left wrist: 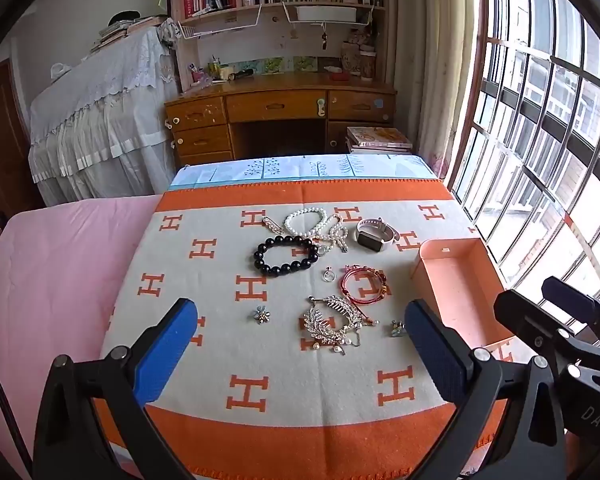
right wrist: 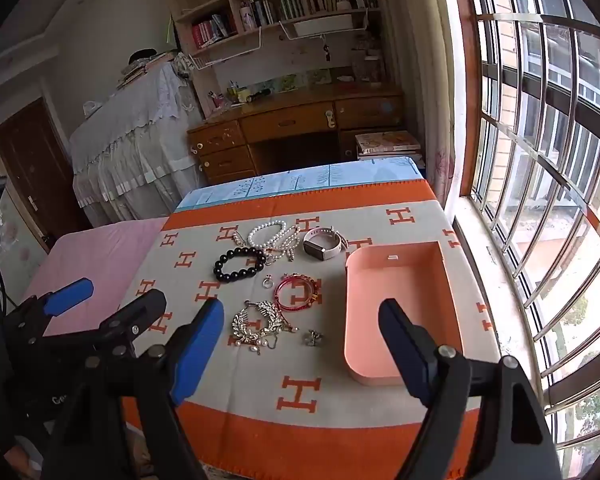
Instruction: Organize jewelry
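**A:** Where does everything sit right now?

**B:** All the jewelry is loose on the orange-and-cream blanket (left wrist: 260,360), none of it in the pink tray (right wrist: 404,280) by the blanket's window-side edge. The pearl strands (left wrist: 306,222) and the watch (left wrist: 374,234) lie toward the far edge, with the black bead bracelet (left wrist: 286,256) just in front of the pearls. Nearer the middle are a small ring (left wrist: 329,276) and the red cord bracelet (left wrist: 364,284). The rhinestone leaf piece (left wrist: 332,322) is closest to the near edge, between a little flower stud (left wrist: 262,315) and another small stud (right wrist: 314,338).

**A:** And the grippers?

**B:** Left gripper (left wrist: 300,344) has its jaws spread wide, nothing between them, hovering above the near edge. Right gripper (right wrist: 300,344) is likewise spread and empty, angled down toward the gap between the leaf piece and the tray.

**A:** What worries you?

**B:** I'd guess the tangles. The pearls overlap a knotted strand and touch the black beads, so lifting one could drag its neighbour. The leaf piece has dangling chains (they look ready to snag on the blanket's weave). The studs and the ring are tiny and flat; wide pads may slip off them or push them into the soft cloth. And the two grippers sit close together, so reaching for the same piece could knock them against each other.
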`<state>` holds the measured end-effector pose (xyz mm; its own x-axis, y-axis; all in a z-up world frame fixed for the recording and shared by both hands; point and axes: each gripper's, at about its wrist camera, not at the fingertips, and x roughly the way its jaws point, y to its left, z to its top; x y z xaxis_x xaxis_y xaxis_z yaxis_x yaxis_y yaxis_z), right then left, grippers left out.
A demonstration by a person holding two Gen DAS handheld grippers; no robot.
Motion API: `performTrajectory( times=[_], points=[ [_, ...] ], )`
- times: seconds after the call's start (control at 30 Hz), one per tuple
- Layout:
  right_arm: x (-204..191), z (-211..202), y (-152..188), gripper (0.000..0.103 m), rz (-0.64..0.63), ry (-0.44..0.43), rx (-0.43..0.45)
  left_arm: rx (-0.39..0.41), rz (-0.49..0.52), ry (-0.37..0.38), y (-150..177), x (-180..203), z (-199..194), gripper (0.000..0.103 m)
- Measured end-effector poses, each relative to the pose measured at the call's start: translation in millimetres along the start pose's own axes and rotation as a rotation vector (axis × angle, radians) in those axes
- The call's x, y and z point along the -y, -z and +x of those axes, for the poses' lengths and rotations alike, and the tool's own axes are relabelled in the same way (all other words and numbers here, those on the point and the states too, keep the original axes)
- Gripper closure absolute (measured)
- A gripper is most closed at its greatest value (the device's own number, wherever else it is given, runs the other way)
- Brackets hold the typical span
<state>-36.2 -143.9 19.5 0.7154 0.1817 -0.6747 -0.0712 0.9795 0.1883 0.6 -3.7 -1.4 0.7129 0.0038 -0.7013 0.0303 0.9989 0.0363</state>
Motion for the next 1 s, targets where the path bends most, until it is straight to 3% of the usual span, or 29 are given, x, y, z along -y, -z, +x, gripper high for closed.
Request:
performTrajectory(
  times=[1.0],
  points=[
    [-4,5,0,0.023,0.010,-0.017,-0.023,-0.035,-0.035,0.025,2,-5,3,0.001]
  ],
)
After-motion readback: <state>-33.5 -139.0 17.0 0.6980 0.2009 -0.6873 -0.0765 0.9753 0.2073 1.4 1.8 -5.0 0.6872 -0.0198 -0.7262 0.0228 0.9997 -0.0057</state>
